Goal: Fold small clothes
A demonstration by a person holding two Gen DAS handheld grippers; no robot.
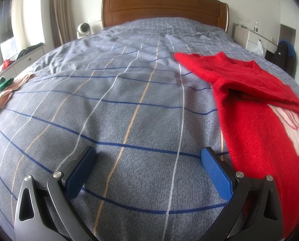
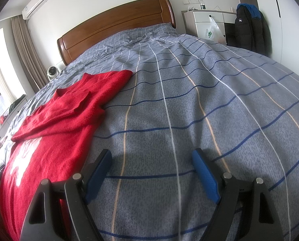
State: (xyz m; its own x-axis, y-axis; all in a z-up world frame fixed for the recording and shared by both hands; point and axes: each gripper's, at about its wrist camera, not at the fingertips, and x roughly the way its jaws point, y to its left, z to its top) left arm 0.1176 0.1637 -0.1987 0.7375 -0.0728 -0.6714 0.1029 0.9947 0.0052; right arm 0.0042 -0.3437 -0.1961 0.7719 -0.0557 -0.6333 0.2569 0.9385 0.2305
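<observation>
On the checked bedspread (image 1: 129,104) between your two hands lies the red sweater (image 1: 256,120), one sleeve already laid across its chest, which looks like a fold begun. Your left tongs (image 1: 148,160) hang spread and empty just off its one side, your right tongs (image 2: 151,161) likewise off the other, probably flanking it for the next fold. More clothes (image 1: 2,92) wait at the bed's far edge.

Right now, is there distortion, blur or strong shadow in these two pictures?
Left wrist view: strong fisheye bending of the bedspread lines, dark corners, sharp focus, bright window at left. Right wrist view: same bending, a soft shadow beside the red sweater, no motion blur.
</observation>
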